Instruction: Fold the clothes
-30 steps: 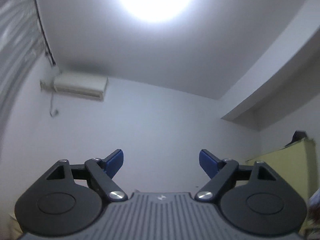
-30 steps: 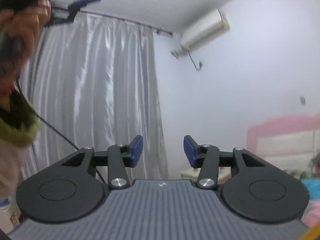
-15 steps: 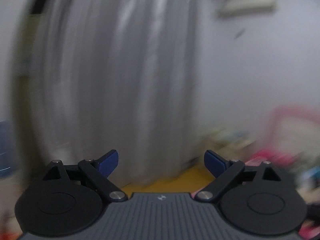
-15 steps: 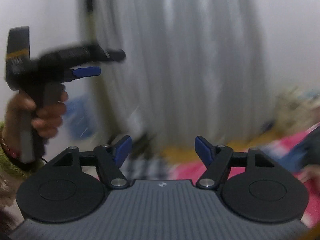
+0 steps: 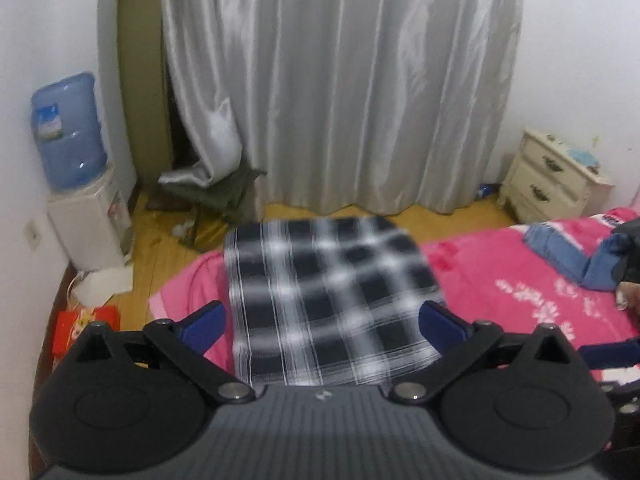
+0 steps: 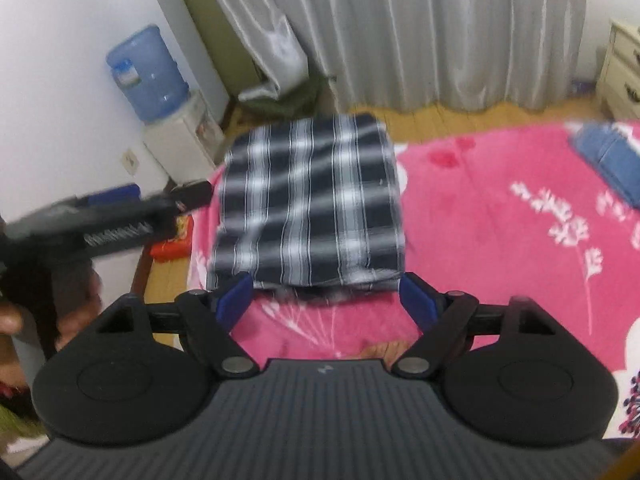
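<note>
While both tongs, left [image 5: 320, 322] and right [image 6: 326, 300], are opening with nothing between them, the plaid garment [image 6: 310, 200] lies just ahead on the bed [image 6: 500, 220], its long axis running away, nearer the right.

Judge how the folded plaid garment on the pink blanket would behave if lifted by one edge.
The plaid garment is thin woven cloth, so it would likely go limp and sag. It lies as a neat folded rectangle; lifting one edge would probably let the layers fall open. Resting on the fuzzy pink blanket, it would probably drag rather than slide if pushed.
</note>
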Tool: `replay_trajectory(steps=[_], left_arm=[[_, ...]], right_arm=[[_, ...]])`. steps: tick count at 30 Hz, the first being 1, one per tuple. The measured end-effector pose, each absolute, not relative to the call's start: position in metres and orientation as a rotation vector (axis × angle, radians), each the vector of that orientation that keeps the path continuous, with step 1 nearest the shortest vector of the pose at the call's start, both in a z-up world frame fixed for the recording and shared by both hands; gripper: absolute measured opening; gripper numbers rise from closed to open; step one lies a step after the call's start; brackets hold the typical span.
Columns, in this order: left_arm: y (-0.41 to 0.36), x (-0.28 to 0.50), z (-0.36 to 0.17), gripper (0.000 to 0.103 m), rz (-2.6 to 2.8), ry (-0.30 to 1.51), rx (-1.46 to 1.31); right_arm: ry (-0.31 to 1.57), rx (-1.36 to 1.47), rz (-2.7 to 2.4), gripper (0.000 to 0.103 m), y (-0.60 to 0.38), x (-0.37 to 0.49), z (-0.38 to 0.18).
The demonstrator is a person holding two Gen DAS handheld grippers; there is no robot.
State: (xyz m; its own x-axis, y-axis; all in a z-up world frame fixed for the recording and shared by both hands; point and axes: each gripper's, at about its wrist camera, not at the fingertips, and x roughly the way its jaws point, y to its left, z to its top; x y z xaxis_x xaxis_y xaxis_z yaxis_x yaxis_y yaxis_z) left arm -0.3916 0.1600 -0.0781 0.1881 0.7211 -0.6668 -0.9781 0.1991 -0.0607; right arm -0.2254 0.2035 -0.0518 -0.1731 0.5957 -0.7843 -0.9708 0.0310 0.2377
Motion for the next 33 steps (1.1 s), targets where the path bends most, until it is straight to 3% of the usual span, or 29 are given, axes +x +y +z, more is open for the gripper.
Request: replay_trajectory(steps=[3,5,11,18,33], left_arm=[[0.178,-0.381,-0.088,0.103,1.329,0.634,-0.543],[0.192,-0.367,-0.088,0.103,1.354,0.687,-0.525],[0.21,-0.354,-0.099,0.103,1.372,0.818,-0.493],[0.222,-0.374,-0.104,0.102,1.413,0.781,-0.666],[0.221,-0.384,-0.108,0.102,1.443,0.737,-0.713]], right_arm=[[0.853,-0.59,1.509,0.09,0.201,-0.242,-0.048],[0.808,-0.64,1.482,0.09,0.202,-0.252,-0.053],[0.91,-0.722,1.419,0.09,0.214,-0.263,-0.079],[0.901,-0.714,1.327,0.09,0.226,-0.273,-0.089],[0.834,-0.719,1.318,0.09,0.229,-0.275,-0.111]])
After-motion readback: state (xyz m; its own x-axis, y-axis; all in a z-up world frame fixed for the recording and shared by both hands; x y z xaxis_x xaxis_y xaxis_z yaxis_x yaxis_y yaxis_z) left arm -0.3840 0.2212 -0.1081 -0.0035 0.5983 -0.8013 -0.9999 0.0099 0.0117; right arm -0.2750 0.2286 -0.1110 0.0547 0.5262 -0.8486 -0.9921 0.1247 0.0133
